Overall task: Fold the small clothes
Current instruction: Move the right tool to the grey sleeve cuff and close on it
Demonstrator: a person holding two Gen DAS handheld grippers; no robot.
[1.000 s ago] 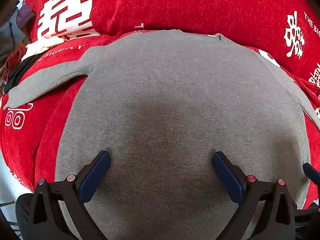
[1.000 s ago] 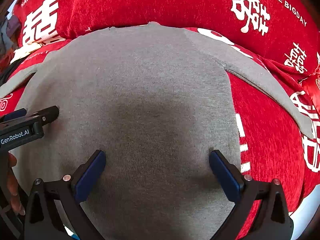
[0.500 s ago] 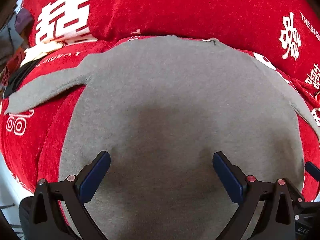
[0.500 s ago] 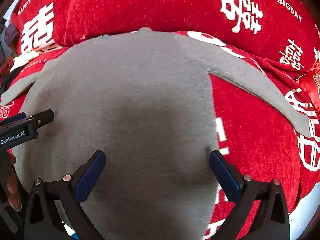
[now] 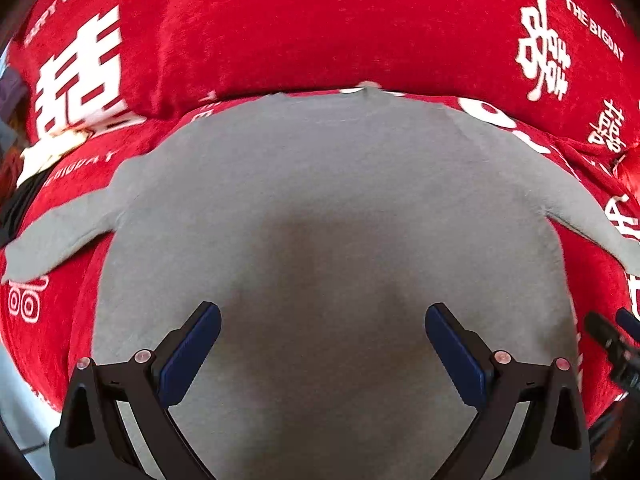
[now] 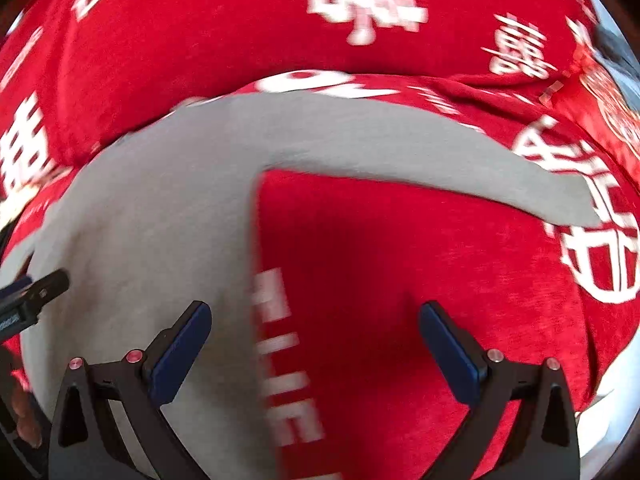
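With the grey long-sleeved top (image 5: 320,208) spread flat and face-down on a red plush cover (image 5: 304,28) printed with white double-happiness characters, the fold has not yet begun. Both sleeves lie stretched out to the sides, the garment smoothed and unfolded. The left claw (image 5: 322,354) hovers over the lower middle of the top, its blue pads wide apart and gripping nothing. The right claw (image 6: 314,354), likewise spread and empty, straddles the garment's right side edge, near the right sleeve (image 6: 460,160), one pad over grey cloth and the other over red. The next move, by the look of it, calls for pinching that sleeve or side edge and carrying it across the body. A cushion in the same fabric rises behind the collar; a heap of other clothes (image 5: 36,164) lies at far left.
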